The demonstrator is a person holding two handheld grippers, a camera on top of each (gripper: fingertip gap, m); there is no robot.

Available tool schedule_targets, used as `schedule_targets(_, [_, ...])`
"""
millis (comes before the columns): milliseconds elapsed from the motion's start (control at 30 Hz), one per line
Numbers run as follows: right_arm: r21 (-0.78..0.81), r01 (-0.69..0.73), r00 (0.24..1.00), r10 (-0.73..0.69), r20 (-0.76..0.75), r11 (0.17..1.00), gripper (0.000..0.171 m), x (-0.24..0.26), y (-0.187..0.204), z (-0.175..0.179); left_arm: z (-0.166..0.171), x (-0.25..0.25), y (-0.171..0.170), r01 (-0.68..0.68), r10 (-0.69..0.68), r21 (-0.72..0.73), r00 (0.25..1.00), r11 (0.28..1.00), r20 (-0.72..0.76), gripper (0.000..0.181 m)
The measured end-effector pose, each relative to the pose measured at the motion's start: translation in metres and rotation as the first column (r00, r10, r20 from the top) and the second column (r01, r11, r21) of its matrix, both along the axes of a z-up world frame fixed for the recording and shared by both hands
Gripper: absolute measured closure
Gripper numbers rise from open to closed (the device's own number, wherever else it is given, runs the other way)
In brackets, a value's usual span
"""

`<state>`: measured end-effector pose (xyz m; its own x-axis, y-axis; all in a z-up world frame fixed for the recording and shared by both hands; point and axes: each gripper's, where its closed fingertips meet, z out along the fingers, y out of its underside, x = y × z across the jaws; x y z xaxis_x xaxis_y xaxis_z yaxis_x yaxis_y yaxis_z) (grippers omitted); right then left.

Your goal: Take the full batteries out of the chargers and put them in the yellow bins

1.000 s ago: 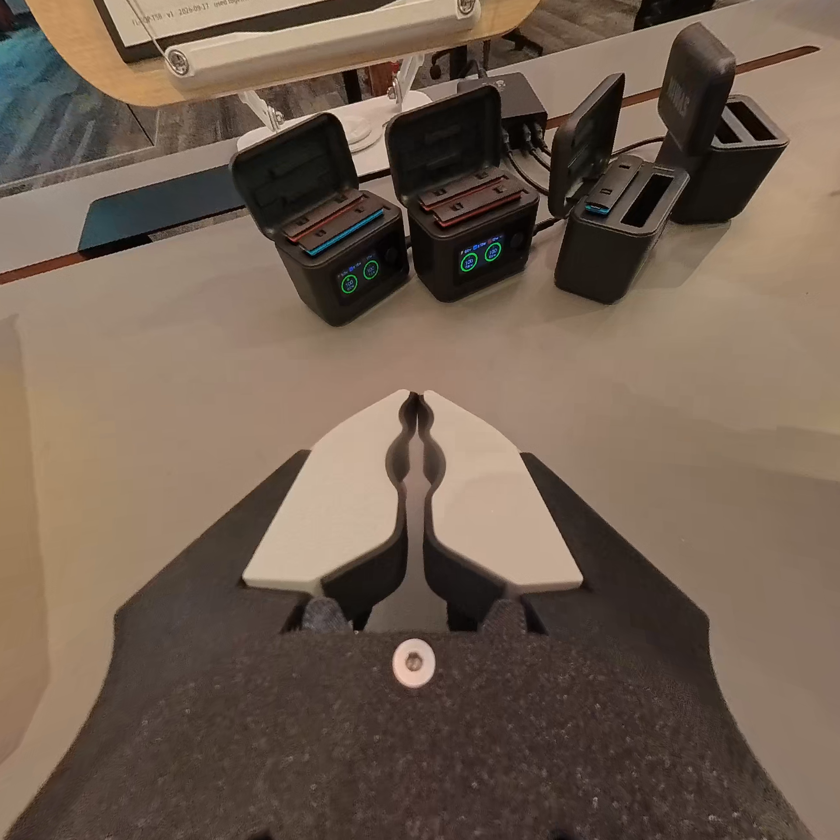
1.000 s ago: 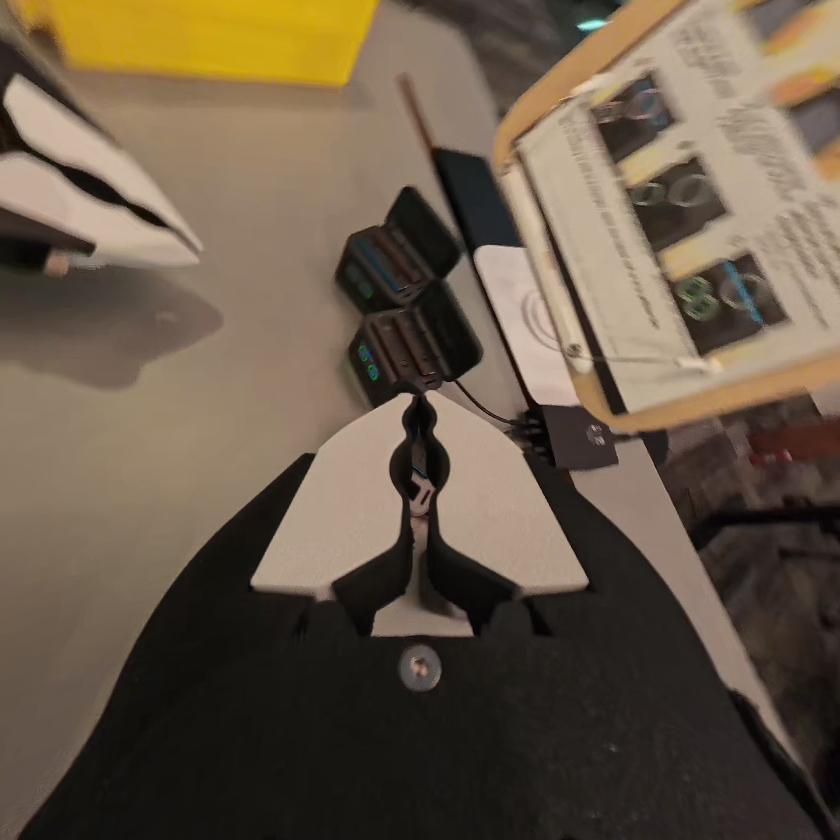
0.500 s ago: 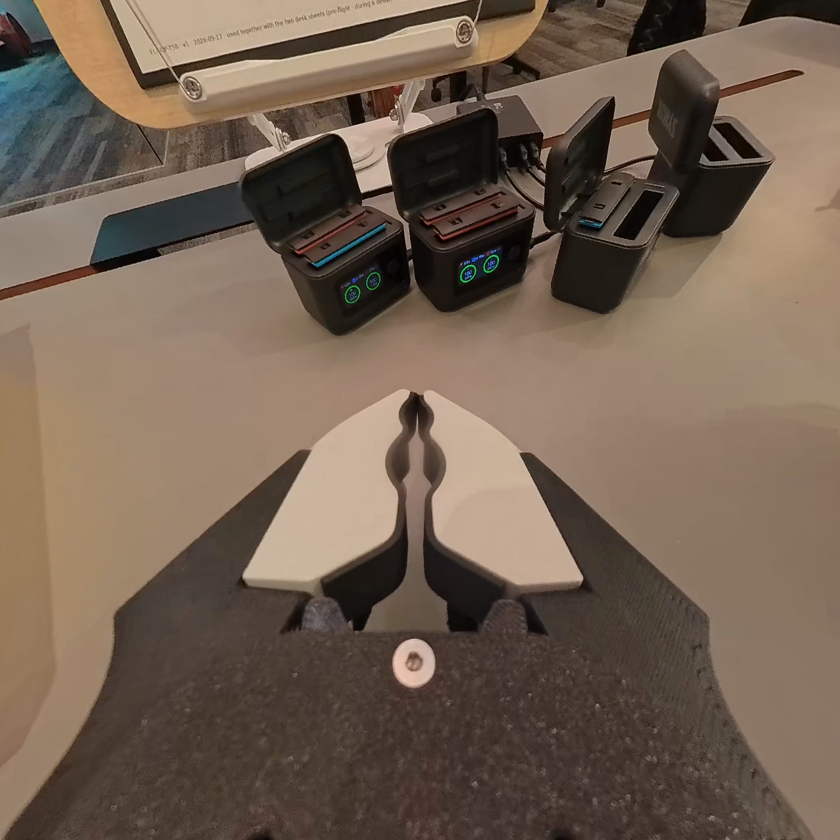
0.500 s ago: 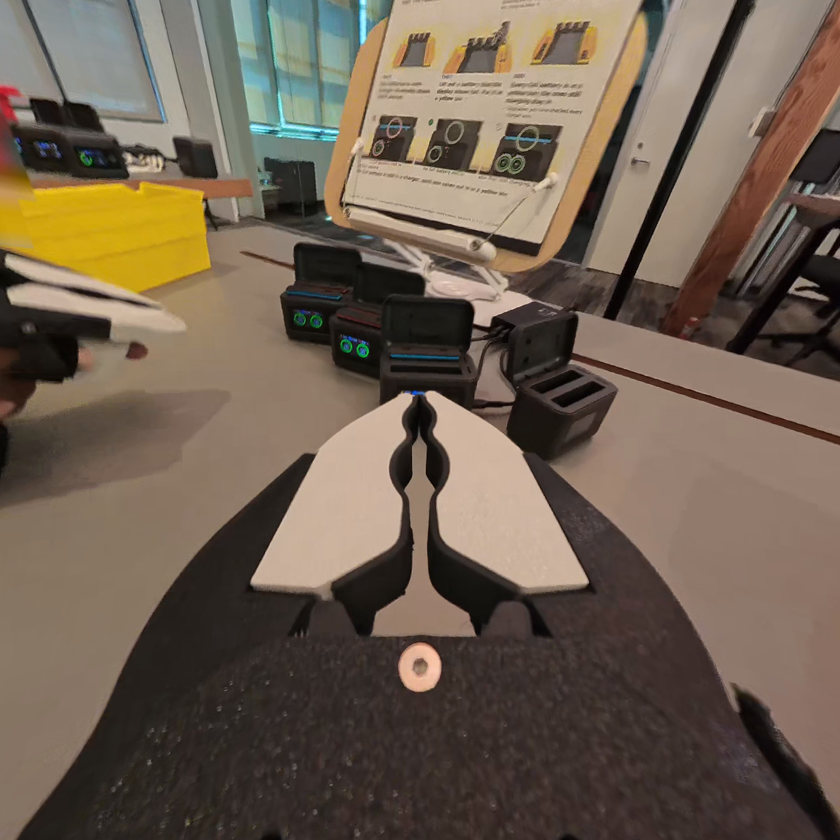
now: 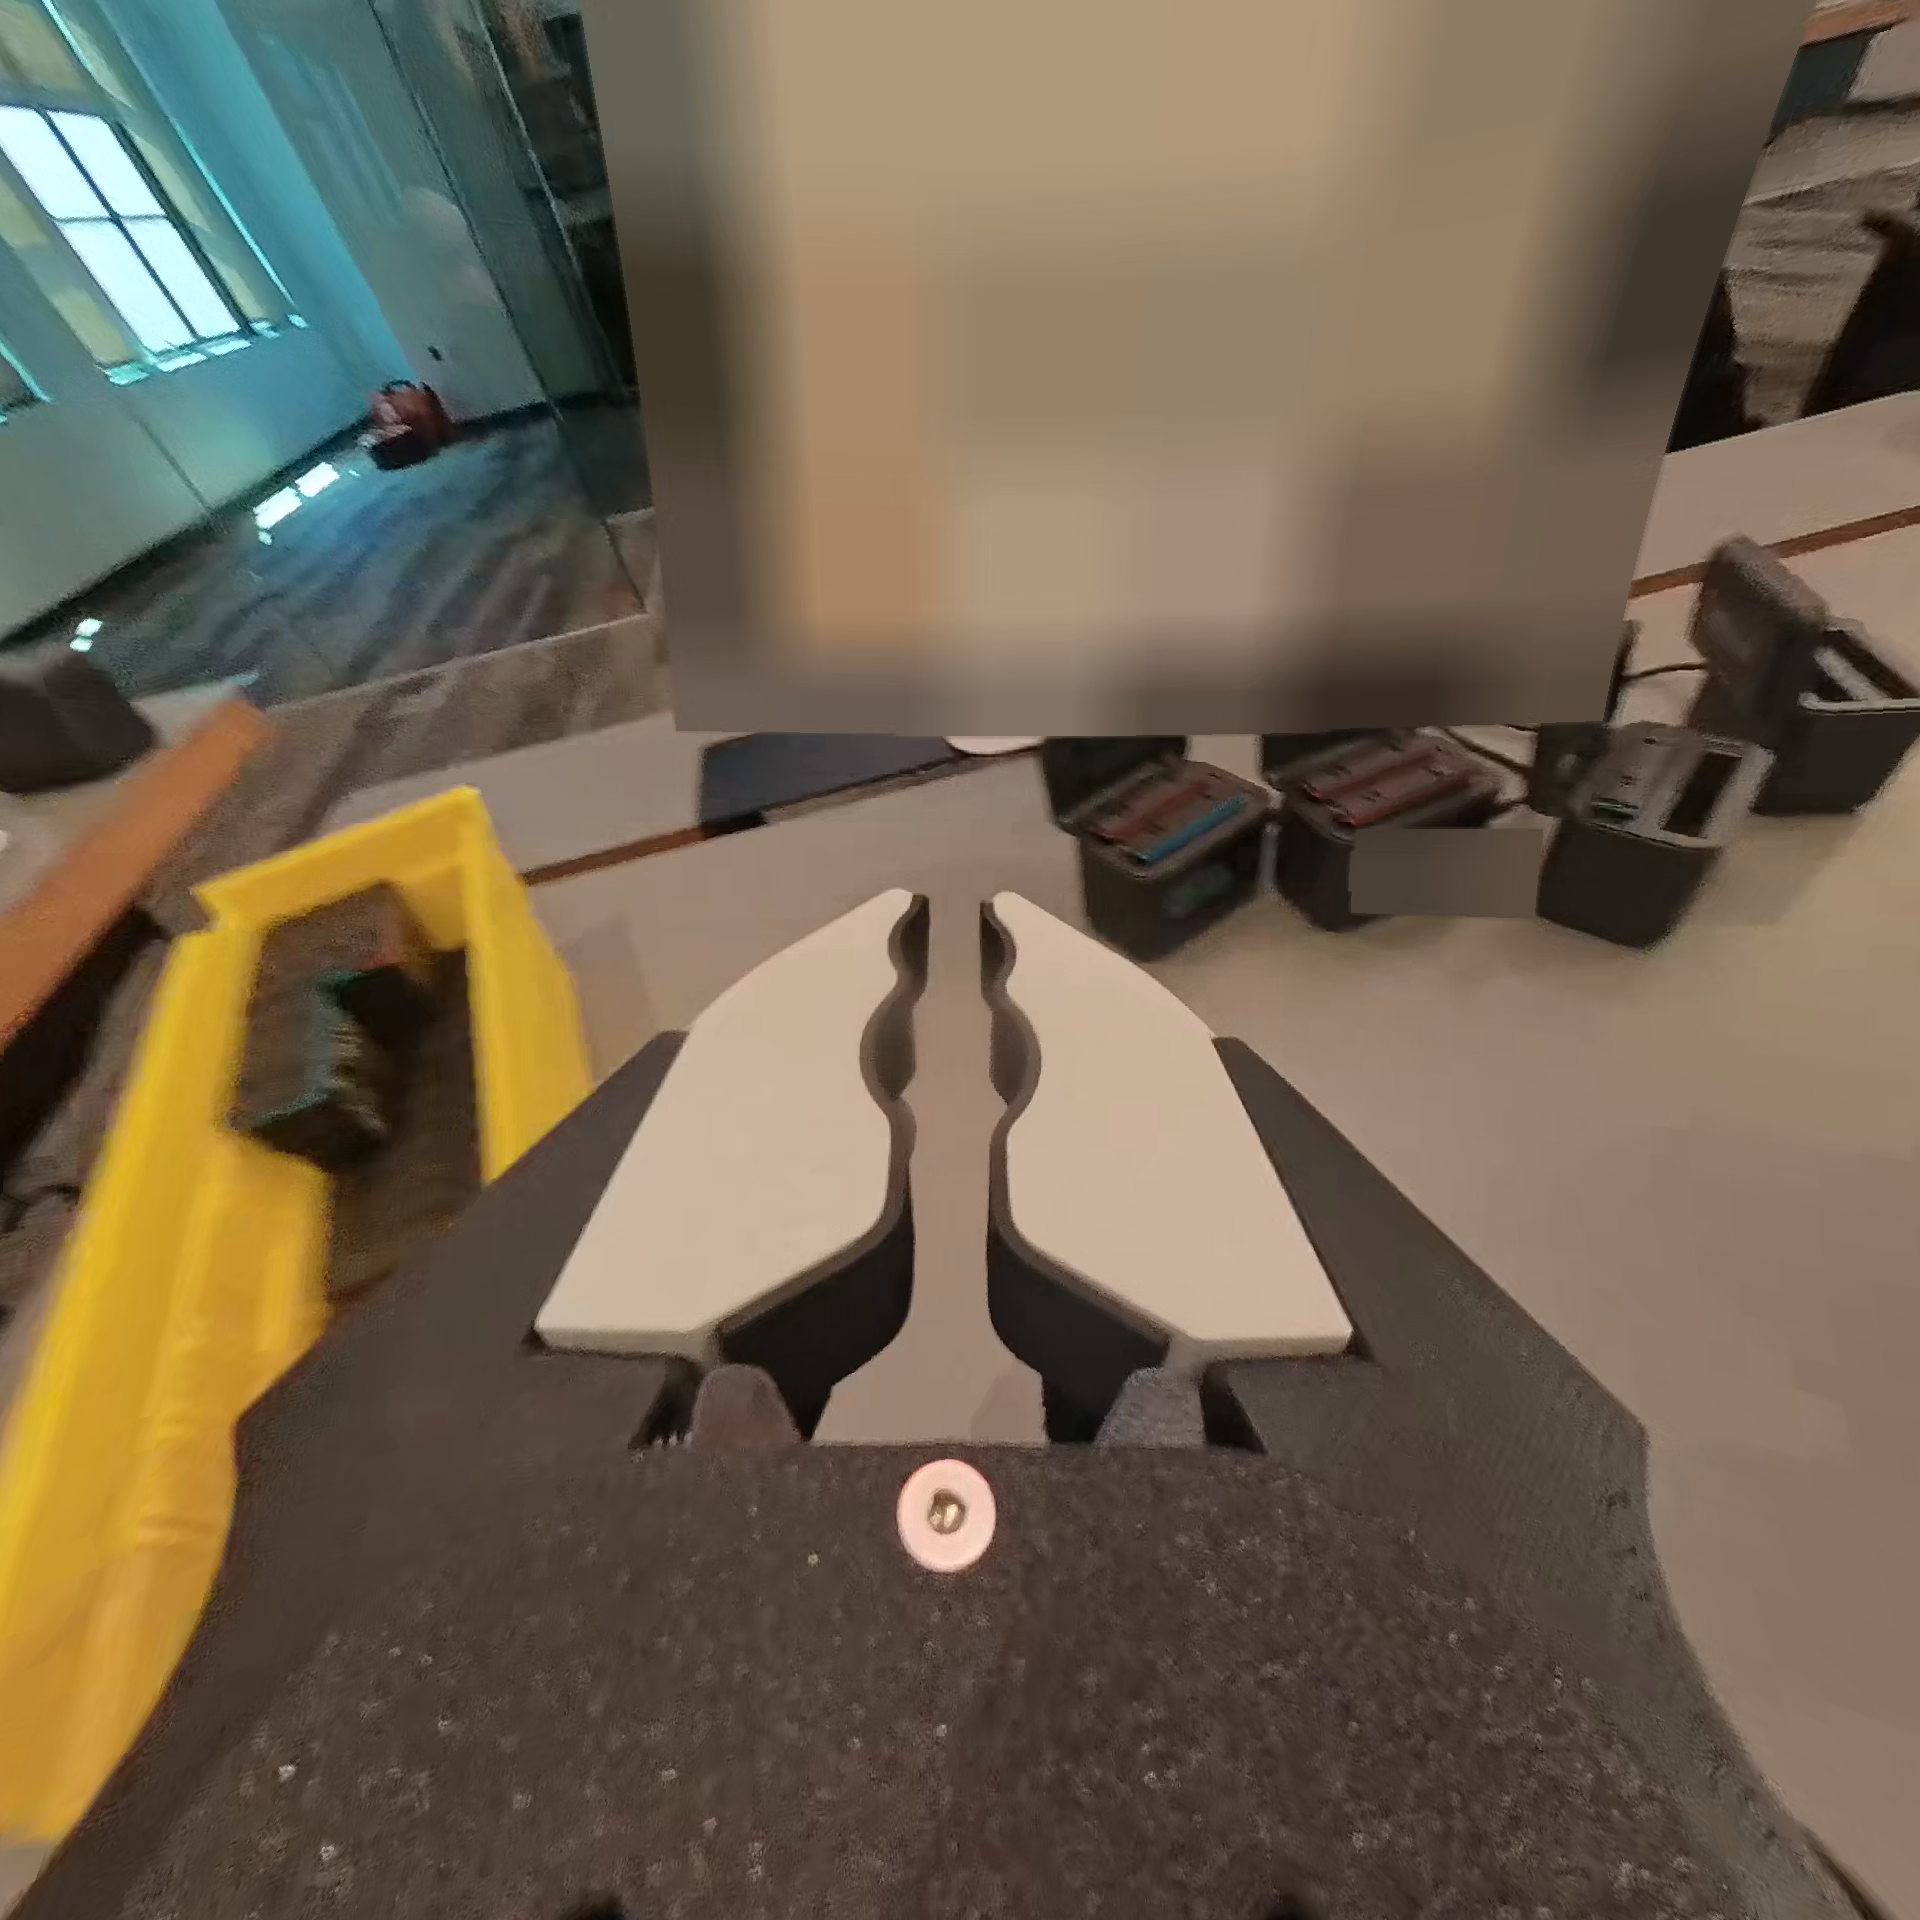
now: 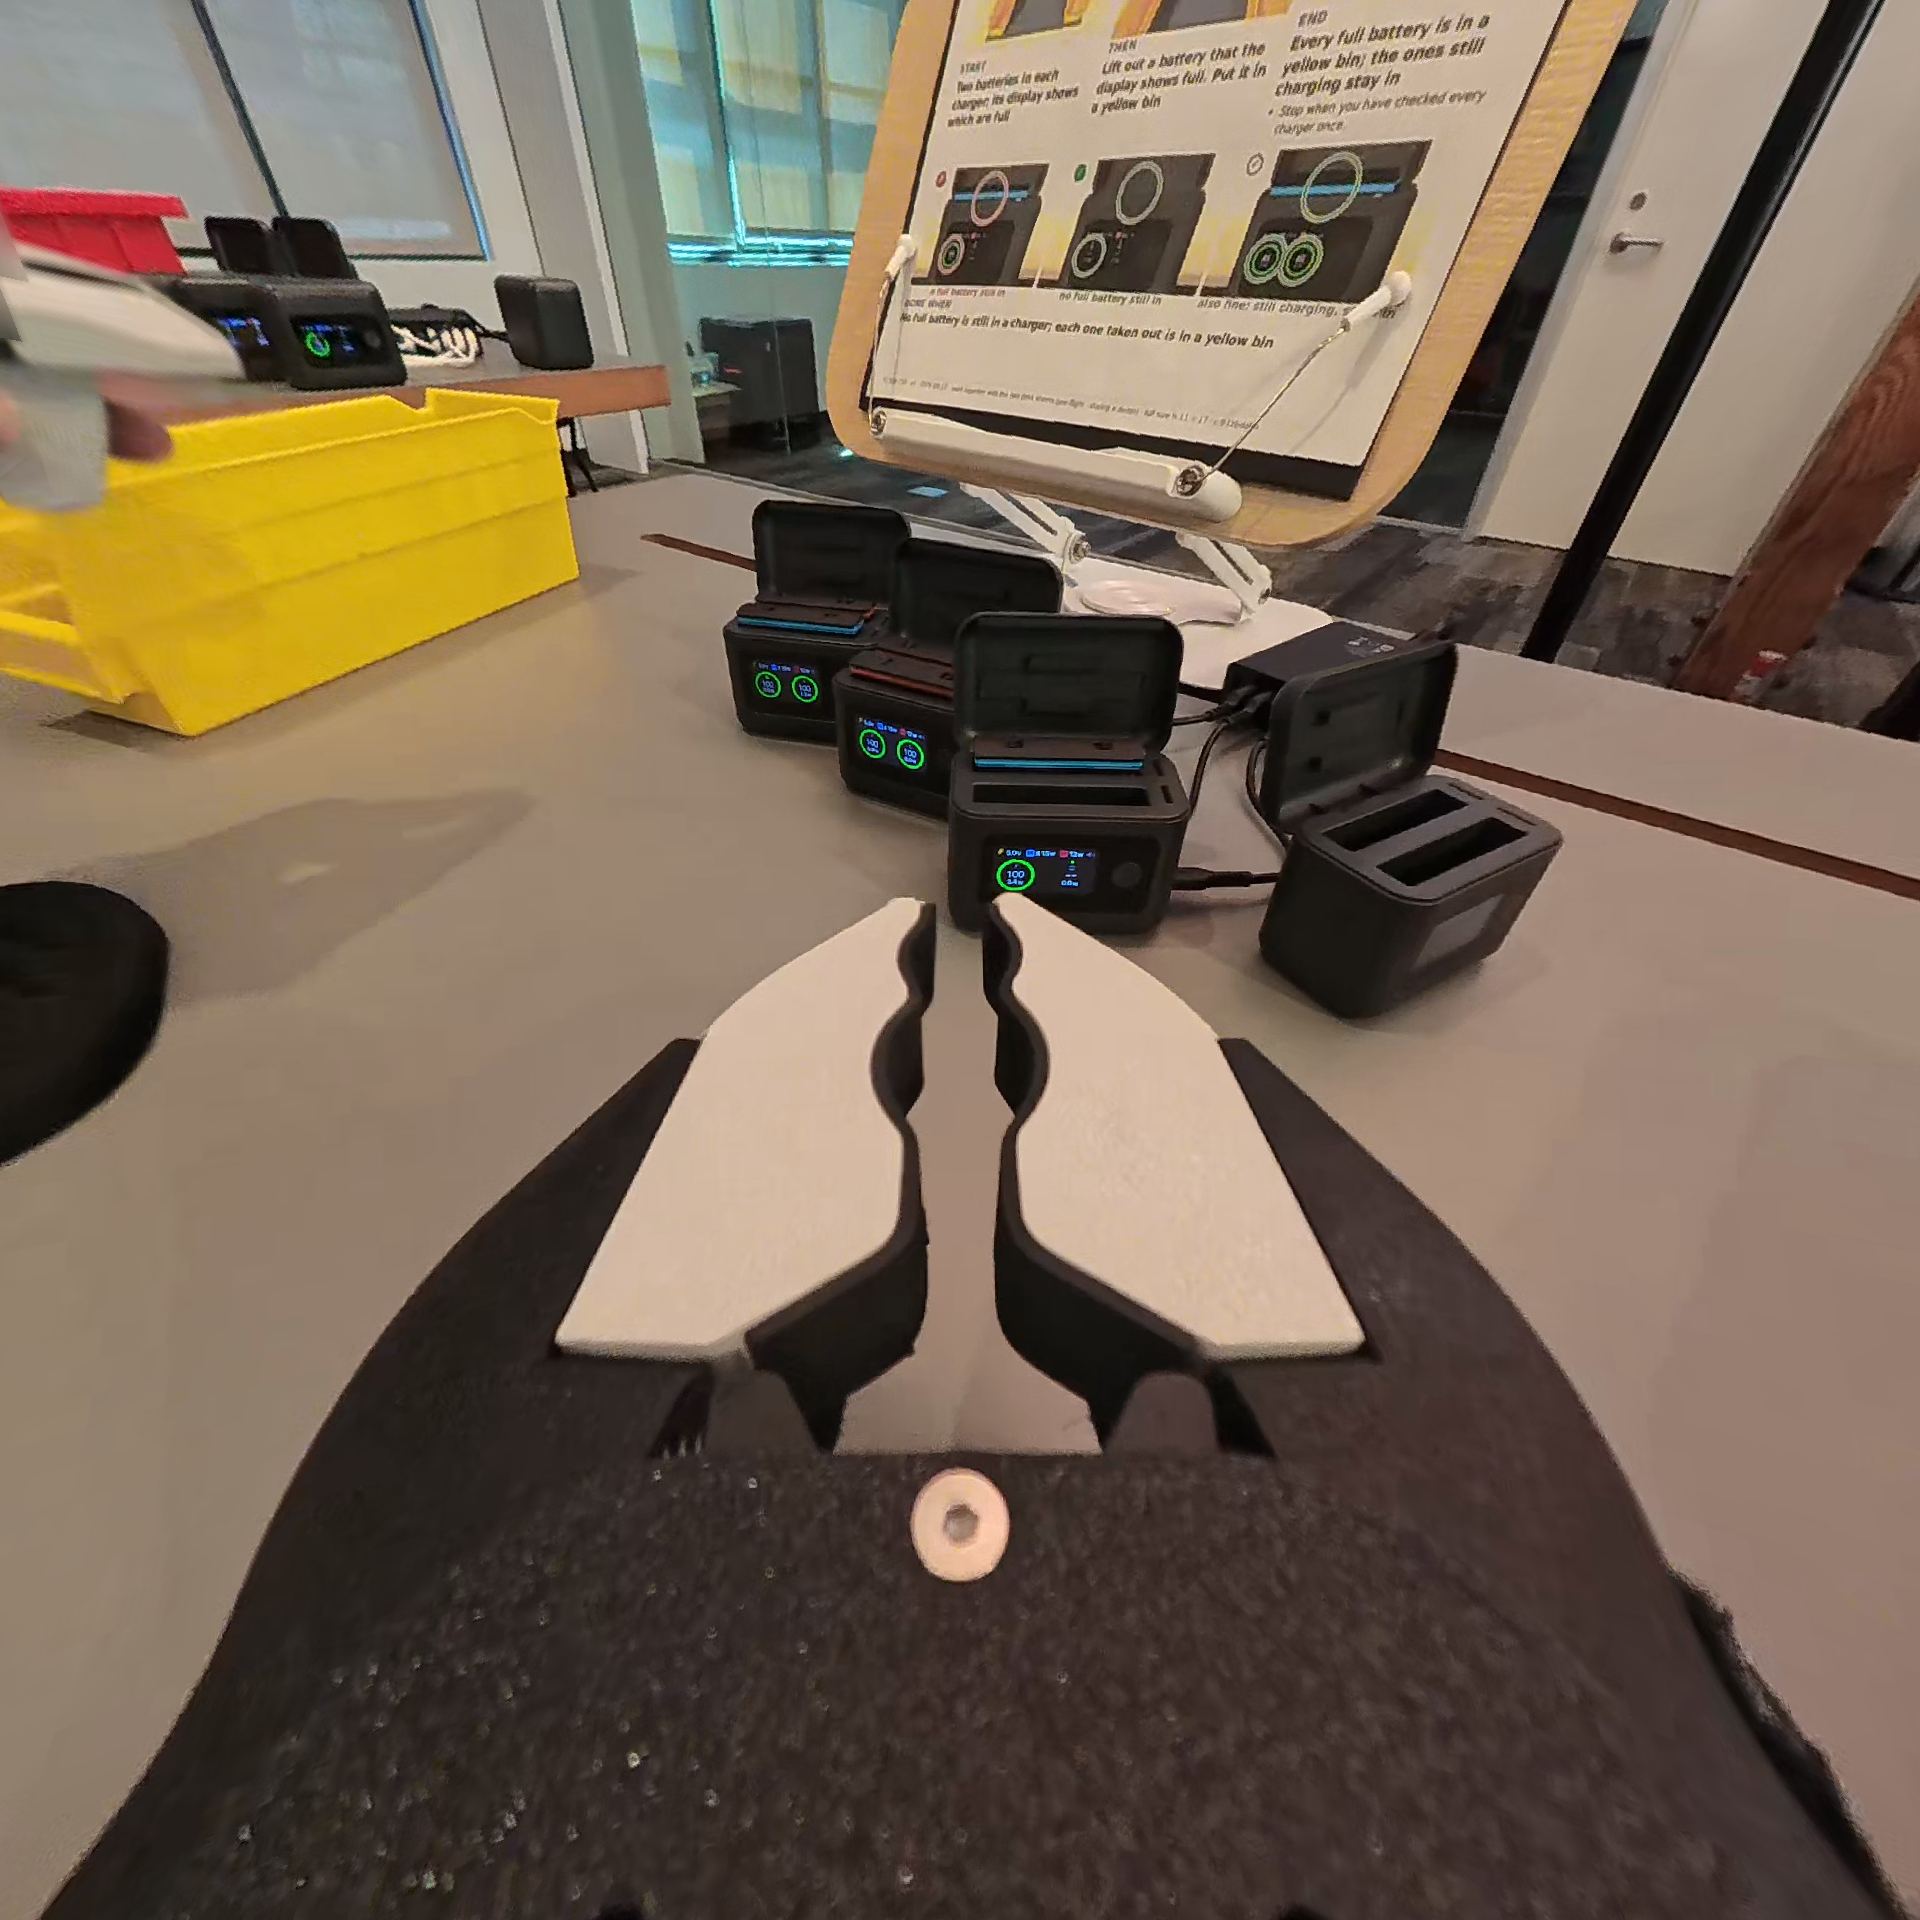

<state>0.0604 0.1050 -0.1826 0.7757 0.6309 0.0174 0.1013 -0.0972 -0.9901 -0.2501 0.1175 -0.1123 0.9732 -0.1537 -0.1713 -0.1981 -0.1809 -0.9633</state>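
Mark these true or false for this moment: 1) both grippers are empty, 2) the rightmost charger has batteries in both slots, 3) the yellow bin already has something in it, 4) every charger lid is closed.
1) True. The left gripper and the right gripper are slightly open with nothing between the fingers.
2) False. The rightmost charger shows two empty slots.
3) True. Dark blocks, blurred, lie inside the yellow bin in the left wrist view.
4) False. All four lids stand open, including the one on the charger with one battery.
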Motion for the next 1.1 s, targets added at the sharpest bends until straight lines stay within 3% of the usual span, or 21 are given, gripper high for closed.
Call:
schedule_targets(100, [-0.015,-0.01,1.0,0.01,-0.007,1.0,0.161,-0.001,0.0,-0.001,0.031,-0.058,0.005,-0.06,0.06,-0.004,0.997,0.998,-0.052,0.163])
schedule_targets(200, [-0.018,-0.011,1.0,0.01,-0.009,1.0,0.16,-0.001,-0.001,-0.001,0.039,-0.109,0.02,-0.072,0.056,-0.096,0.986,0.993,-0.16,0.15])
schedule_targets(333, [-0.019,-0.009,1.0,0.008,-0.012,1.0,0.159,0.0,-0.001,-0.001,0.01,-0.141,0.039,0.08,-0.19,-0.34,0.933,0.937,-0.304,0.132])
schedule_targets(433, [-0.018,0.003,1.0,-0.003,-0.009,1.0,0.158,0.002,0.0,-0.001,-0.021,-0.174,0.052,0.046,-0.291,-0.488,0.85,0.872,-0.44,0.13])
schedule_targets(567, [-0.021,0.032,0.999,-0.032,-0.009,0.999,0.158,0.009,0.003,-0.002,-0.056,-0.203,0.065,-0.004,-0.411,-0.631,0.755,0.776,-0.511,0.127])
schedule_targets(700, [-0.036,0.048,0.998,-0.049,-0.024,0.998,0.158,0.015,0.005,-0.003,-0.079,-0.218,0.076,-0.034,-0.508,-0.729,0.696,0.683,-0.508,0.125])
schedule_targets(1100, [-0.058,0.023,0.999,-0.025,-0.024,0.998,0.159,0.012,0.005,-0.008,-0.093,-0.236,0.097,-0.151,-0.688,-0.865,0.546,0.479,-0.477,0.12])
